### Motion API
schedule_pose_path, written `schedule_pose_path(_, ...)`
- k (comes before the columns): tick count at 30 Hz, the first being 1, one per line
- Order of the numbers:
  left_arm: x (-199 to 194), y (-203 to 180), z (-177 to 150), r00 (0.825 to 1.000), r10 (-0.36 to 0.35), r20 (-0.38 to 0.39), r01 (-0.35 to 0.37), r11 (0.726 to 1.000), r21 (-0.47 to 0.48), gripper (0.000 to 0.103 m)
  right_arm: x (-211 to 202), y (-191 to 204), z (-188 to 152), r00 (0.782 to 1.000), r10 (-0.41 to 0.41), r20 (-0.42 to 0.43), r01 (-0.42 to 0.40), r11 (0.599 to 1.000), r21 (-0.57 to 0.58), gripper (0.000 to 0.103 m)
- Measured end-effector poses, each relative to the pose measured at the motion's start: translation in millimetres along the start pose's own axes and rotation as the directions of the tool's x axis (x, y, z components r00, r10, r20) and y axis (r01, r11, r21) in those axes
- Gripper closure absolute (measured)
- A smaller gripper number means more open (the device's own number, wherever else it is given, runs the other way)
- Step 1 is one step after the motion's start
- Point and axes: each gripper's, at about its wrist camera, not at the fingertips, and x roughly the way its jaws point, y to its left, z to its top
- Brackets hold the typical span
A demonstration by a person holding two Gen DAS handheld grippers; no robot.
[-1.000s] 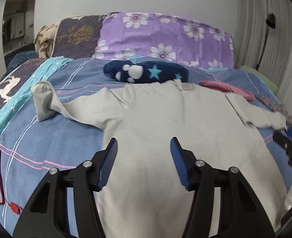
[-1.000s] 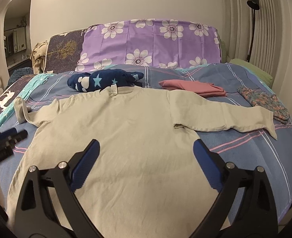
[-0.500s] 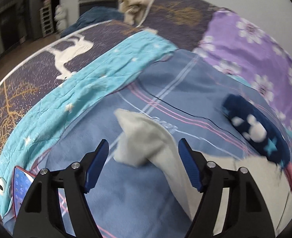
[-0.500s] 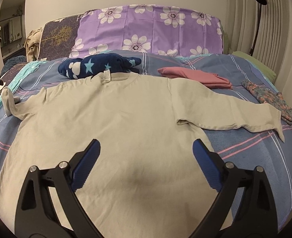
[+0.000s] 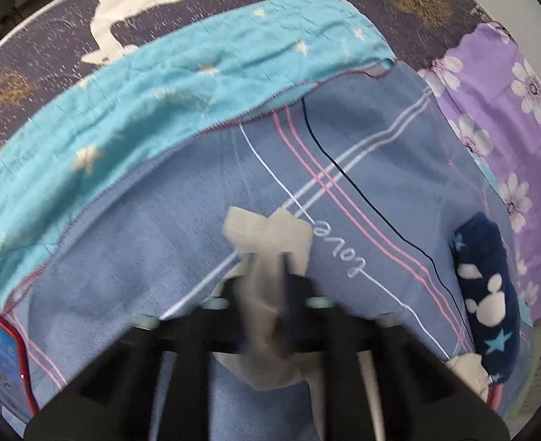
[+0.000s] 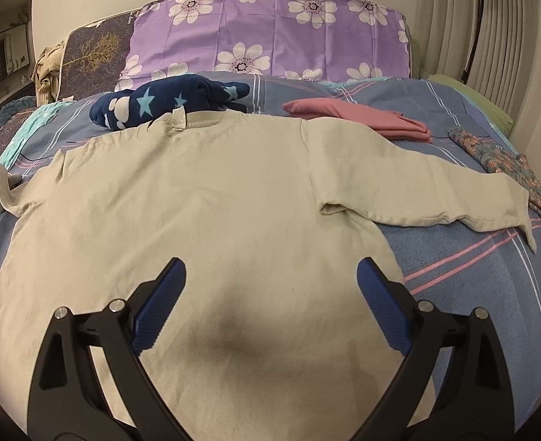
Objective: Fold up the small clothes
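Spread flat on the bed (image 6: 483, 286) for folding, the beige long-sleeved shirt (image 6: 204, 220) is pinched at its left cuff (image 5: 270, 235) by the left gripper (image 5: 266, 294), presumably to carry that sleeve inward, while the right gripper (image 6: 270, 286) hovers wide and empty over the hem; no containers appear.

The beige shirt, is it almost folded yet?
Not yet. The beige shirt lies flat on the bed, no fold made. The pink cloth already looks folded. The left gripper has pinched the left sleeve cuff; the right gripper hangs open over the hem. Both sleeves and body remain.
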Motion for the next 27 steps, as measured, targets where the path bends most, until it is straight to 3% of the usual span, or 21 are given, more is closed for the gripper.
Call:
schedule_pose_path(2, -12.1, -5.6, -3.4, 0.998, -0.03, 0.055, 0.027, 0.998, 0.053, 0.099, -1.5, -2.3, 0.6, 1.0, -0.004, 0.004, 0.004, 1.0, 0.003, 0.008)
schedule_pose_path(4, -37.1, -22.5, -11.8, 0.987, -0.109, 0.12, 0.09, 0.984, 0.151, 0.099, -3.3, -4.2, 0.7, 1.0, -0.009, 0.011, 0.009, 1.0, 0.001, 0.008)
schedule_pose_path(5, -49.8, -33.2, -17.8, 0.976, -0.171, 0.133, 0.143, 0.969, 0.201, 0.099, -4.2, -5.1, 0.7, 1.0, -0.011, 0.013, 0.011, 1.0, 0.001, 0.008)
schedule_pose_path(6, -68.6, -49.8, -29.9, 0.956, -0.259, 0.14, 0.214, 0.937, 0.277, 0.099, -5.2, -5.9, 0.6, 1.0, -0.011, 0.015, 0.011, 1.0, 0.006, 0.008)
schedule_pose_path(8, -100.9, -80.3, -59.1, 0.908, -0.396, 0.137, 0.308, 0.852, 0.423, 0.099, -6.8, -8.1, -0.2, 1.0, -0.009, 0.018, 0.009, 1.0, 0.017, 0.008)
schedule_pose_path(10, -135.7, -114.7, -106.3, 0.848, -0.519, 0.106, 0.365, 0.718, 0.592, 0.098, -9.0, -10.6, -1.5, 1.0, -0.01, 0.019, 0.01, 1.0, 0.028, 0.008)
schedule_pose_path(12, -156.8, -141.7, -159.8, 0.809, -0.583, 0.072, 0.36, 0.589, 0.723, 0.095, -10.6, -12.9, -2.9, 1.0, -0.015, 0.02, 0.014, 0.999, 0.033, 0.008)
schedule_pose_path(14, -156.7, -158.5, -204.7, 0.809, -0.587, 0.03, 0.338, 0.506, 0.794, 0.069, -12.2, -16.0, -4.3, 1.0, -0.019, 0.014, 0.019, 0.999, 0.039, 0.008)
schedule_pose_path(16, -141.1, -168.1, -250.1, 0.827, -0.561, -0.035, 0.33, 0.435, 0.838, 0.062, -14.4, -20.5, -5.3, 1.0, -0.022, 0.007, 0.021, 0.999, 0.04, 0.008)
schedule_pose_path(17, -129.9, -169.3, -268.7, 0.843, -0.534, -0.06, 0.322, 0.413, 0.852, 0.062, -15.3, -22.0, -5.0, 1.0, -0.02, 0.003, 0.02, 0.999, 0.035, 0.008)
schedule_pose_path(19, -108.3, -163.7, -294.1, 0.875, -0.48, -0.067, 0.287, 0.4, 0.871, 0.062, -16.0, -24.6, -2.7, 1.0, -0.012, -0.003, 0.013, 1.0, 0.015, 0.008)
schedule_pose_path(22, -84.5, -151.0, -306.7, 0.909, -0.416, -0.011, 0.205, 0.425, 0.882, 0.061, -18.1, -24.7, 5.7, 0.999, 0.031, -0.007, -0.031, 0.999, -0.018, 0.01)
schedule_pose_path(25, -80.4, -125.8, -302.0, 0.918, -0.395, 0.031, 0.164, 0.449, 0.878, 0.056, -15.3, -19.3, 21.6, 0.989, 0.148, -0.024, -0.149, 0.988, -0.045, 0.033)
schedule_pose_path(27, -80.3, -116.0, -296.4, 0.924, -0.369, 0.099, 0.094, 0.471, 0.877, 0.048, -5.5, -11.3, 34.3, 0.961, 0.267, -0.064, -0.27, 0.962, -0.04, 0.048)
